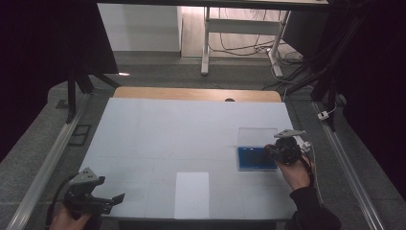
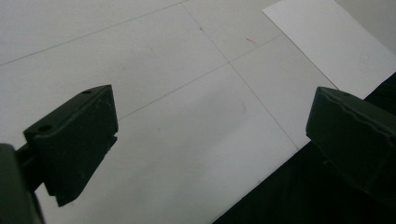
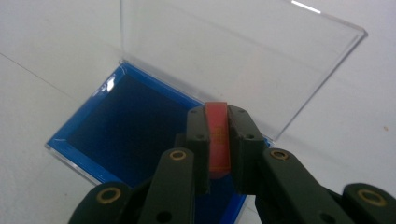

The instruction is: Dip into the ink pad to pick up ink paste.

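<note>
A shallow blue box (image 1: 253,159) lies on the right side of the white table, its clear lid (image 1: 257,136) standing open behind it. My right gripper (image 1: 270,152) hovers at the box's right edge. In the right gripper view, my right gripper (image 3: 218,116) is shut on a thin red piece (image 3: 218,140) with yellowish marks, held on edge over the near corner of the blue box (image 3: 126,121); the clear lid (image 3: 224,51) rises beyond. My left gripper (image 1: 111,202) rests at the front left corner, open, and my left gripper (image 2: 210,126) has nothing between its jaws.
A white sheet of paper (image 1: 192,194) lies at the front middle of the table (image 1: 182,129), and it shows as the paper (image 2: 327,42) to the upper right of the left jaws. A wooden strip (image 1: 196,93) borders the far edge. Metal rails run along both sides.
</note>
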Action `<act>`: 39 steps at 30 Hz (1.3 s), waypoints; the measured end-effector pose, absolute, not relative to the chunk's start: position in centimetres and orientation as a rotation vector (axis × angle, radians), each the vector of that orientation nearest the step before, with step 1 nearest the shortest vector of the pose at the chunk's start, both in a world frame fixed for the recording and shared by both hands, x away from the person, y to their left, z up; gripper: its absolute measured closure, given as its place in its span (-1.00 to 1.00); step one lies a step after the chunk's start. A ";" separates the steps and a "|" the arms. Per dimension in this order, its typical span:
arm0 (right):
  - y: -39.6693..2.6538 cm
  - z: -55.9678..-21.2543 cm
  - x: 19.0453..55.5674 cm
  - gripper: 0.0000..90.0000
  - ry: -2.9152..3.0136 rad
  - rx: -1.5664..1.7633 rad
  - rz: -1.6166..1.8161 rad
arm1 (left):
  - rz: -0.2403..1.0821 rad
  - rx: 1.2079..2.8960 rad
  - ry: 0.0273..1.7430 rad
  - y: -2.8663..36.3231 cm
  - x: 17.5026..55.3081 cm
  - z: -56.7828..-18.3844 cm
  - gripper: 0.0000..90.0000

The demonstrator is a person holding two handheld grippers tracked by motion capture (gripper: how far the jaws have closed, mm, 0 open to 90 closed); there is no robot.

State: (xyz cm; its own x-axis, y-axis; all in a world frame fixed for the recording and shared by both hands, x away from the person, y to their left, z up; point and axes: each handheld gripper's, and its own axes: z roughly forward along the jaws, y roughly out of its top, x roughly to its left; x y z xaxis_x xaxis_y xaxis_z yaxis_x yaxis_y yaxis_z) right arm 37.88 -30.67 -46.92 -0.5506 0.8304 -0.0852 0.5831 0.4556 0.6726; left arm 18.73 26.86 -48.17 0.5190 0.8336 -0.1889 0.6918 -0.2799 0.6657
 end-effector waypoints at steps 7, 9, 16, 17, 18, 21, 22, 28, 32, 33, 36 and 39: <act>-30.9 -47.5 38.1 0.77 2.328 1.211 0.820 | 0.254 2.046 1.239 26.9 18.7 -48.2 -0.94; -30.9 -47.6 38.2 0.77 2.325 1.217 0.821 | 0.254 2.047 1.238 26.9 18.7 -48.2 -0.94; -31.0 -47.7 38.2 0.78 2.318 1.257 0.816 | 0.256 2.050 1.237 26.8 18.7 -48.2 -0.94; -30.9 -47.7 38.2 0.78 2.319 1.250 0.810 | 0.256 2.050 1.237 26.8 18.7 -48.2 -0.94; -30.8 -47.8 38.2 0.78 2.317 1.244 0.804 | 0.257 2.051 1.238 26.8 18.7 -48.2 -0.94; -29.9 -47.8 37.8 0.78 2.318 1.187 0.742 | 0.258 2.054 1.237 26.8 18.7 -48.2 -0.94; -29.6 -47.8 37.7 0.78 2.315 1.167 0.720 | 0.258 2.054 1.238 26.8 18.7 -48.2 -0.94; -29.8 -47.9 37.7 0.78 2.311 1.181 0.733 | 0.258 2.053 1.238 26.8 18.7 -48.2 -0.94; -30.8 -48.0 38.0 0.78 2.305 1.252 0.823 | 0.255 2.052 1.237 26.8 18.7 -48.2 -0.94; -31.0 -48.0 38.1 0.78 2.304 1.266 0.838 | 0.254 2.051 1.237 26.8 18.7 -48.2 -0.94; -31.2 -48.0 38.1 0.78 2.303 1.285 0.861 | 0.252 2.049 1.237 26.9 18.7 -48.2 -0.94; -30.9 -48.0 38.1 0.78 2.303 1.263 0.836 | 0.254 2.050 1.237 26.8 18.7 -48.2 -0.94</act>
